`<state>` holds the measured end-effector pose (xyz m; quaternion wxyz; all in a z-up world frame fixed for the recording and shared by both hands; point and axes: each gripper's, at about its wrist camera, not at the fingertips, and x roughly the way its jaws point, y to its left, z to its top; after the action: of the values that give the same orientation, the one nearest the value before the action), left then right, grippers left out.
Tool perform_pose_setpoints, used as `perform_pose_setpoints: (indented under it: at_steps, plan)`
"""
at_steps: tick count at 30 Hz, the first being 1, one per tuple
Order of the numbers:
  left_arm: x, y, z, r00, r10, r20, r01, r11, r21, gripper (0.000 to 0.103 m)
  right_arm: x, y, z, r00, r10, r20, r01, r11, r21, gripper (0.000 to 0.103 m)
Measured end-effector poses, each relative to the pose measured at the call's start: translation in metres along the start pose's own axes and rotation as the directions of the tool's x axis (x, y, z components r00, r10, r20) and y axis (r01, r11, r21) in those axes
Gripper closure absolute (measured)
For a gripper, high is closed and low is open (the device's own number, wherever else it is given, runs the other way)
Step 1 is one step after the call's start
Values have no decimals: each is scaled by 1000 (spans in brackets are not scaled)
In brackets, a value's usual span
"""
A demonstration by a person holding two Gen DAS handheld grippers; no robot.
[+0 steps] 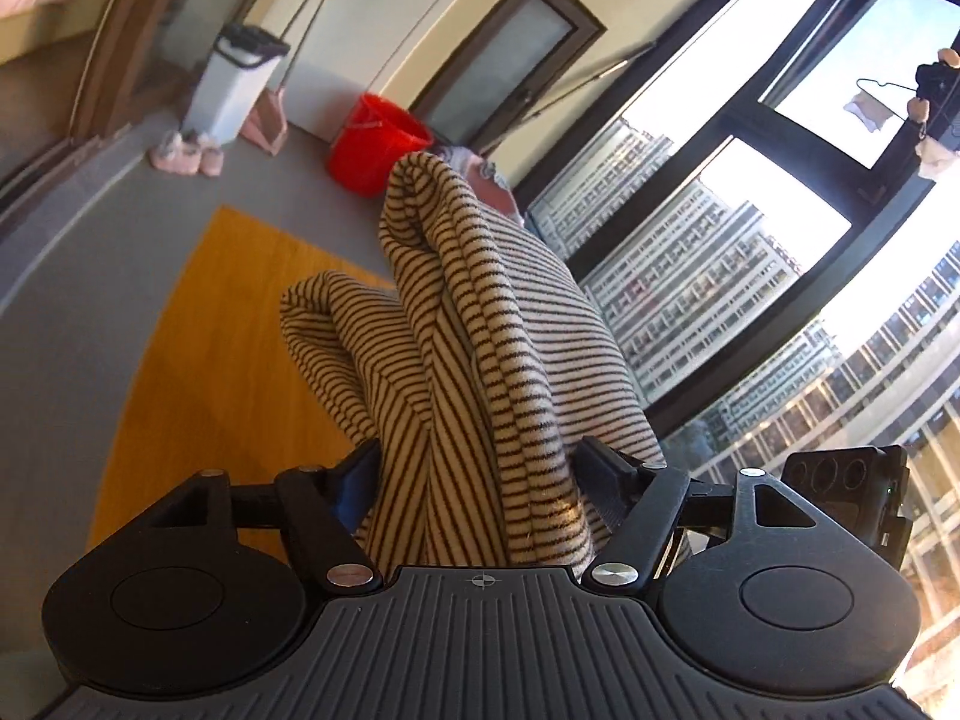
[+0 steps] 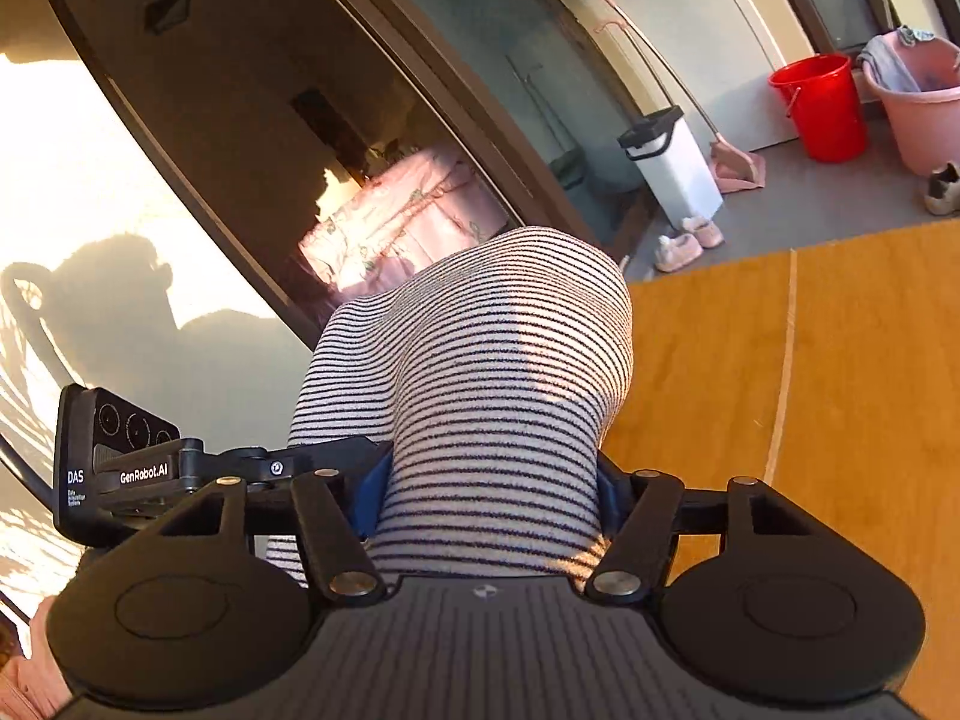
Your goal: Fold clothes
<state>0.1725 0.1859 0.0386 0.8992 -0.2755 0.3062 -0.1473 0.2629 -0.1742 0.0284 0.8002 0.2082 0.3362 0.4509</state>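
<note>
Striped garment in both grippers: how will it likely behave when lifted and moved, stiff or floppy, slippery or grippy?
Probably floppy: the striped garment bunches into soft rolls ahead of the left gripper and bulges over the right gripper. Its fuzzy knit surface suggests it grips rather than slips. The thick folds hint at some weight, so loose ends would likely sag.

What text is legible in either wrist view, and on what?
"GenRobot.AI": on the black bracket left of the right tool, right wrist view.
"DAS": on the black sensor module beside it.
Small lines under "DAS": too small to read.
Left wrist view: no readable text; the sensor module there shows none.
</note>
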Motion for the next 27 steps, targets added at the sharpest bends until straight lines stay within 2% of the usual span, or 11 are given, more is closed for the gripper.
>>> perform_pose_setpoints:
  at_steps: [4,6,8,9,11,13,16,19,21,23,27]
  plan:
    - [-9,2,32,997,34,69,-37,999,38,29,25,2,28,993,103,54,-106,993,54,38]
    - [7,13,35,998,52,43,-52,999,13,29,39,-8,33,995,83,48,-86,994,66,38]
    - [31,36,23,997,76,-26,-77,997,-32,30,55,-19,32,1000,6,8,-6,999,47,38]
    - [41,48,14,994,86,-63,-89,994,-56,34,62,-25,28,998,-52,-24,53,998,28,38]
    - [53,67,3,988,103,-111,-114,989,-96,33,73,-34,19,985,-155,-76,153,988,-21,38]
    - [50,69,2,991,95,-93,-104,990,-93,33,73,-35,10,976,-199,-84,193,978,-73,38]
    - [31,45,18,995,103,10,-103,995,9,32,74,-28,6,963,-252,-93,237,961,-141,38]
    - [12,14,36,993,26,114,-39,993,109,22,80,-9,7,947,-308,-89,280,930,-239,37]
    - [27,13,38,995,28,99,-39,992,120,17,85,0,7,939,-333,-83,299,912,-280,36]
    - [47,19,37,997,51,64,-58,992,115,17,88,4,7,933,-351,-76,314,900,-303,35]
    - [87,31,35,995,98,-5,-97,989,107,31,75,13,8,923,-384,-18,352,862,-365,20]
